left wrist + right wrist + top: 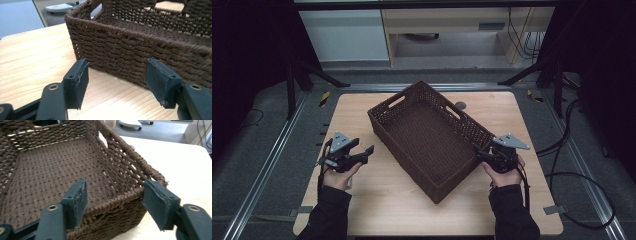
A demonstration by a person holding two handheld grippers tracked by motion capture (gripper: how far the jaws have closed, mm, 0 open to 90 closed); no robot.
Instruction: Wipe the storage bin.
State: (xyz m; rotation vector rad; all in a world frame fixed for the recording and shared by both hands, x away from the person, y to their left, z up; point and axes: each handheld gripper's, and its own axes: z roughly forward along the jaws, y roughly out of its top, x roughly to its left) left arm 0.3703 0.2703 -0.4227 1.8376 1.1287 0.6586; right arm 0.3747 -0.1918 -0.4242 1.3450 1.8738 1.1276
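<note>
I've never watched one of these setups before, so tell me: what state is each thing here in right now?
Woven basket: upright on the table, empty, set at an angle to the table's edges.
Left gripper: open, jaws apart, pointing at the basket's side wall, not touching it.
Right gripper: open, jaws on either side of the basket's near corner rim, not closed on it.
Table: bearing the basket.

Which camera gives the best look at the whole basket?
The high view: the basket shows whole, set askew on the table. The left gripper view shows its outer wall, the right gripper view a corner and its floor.
</note>
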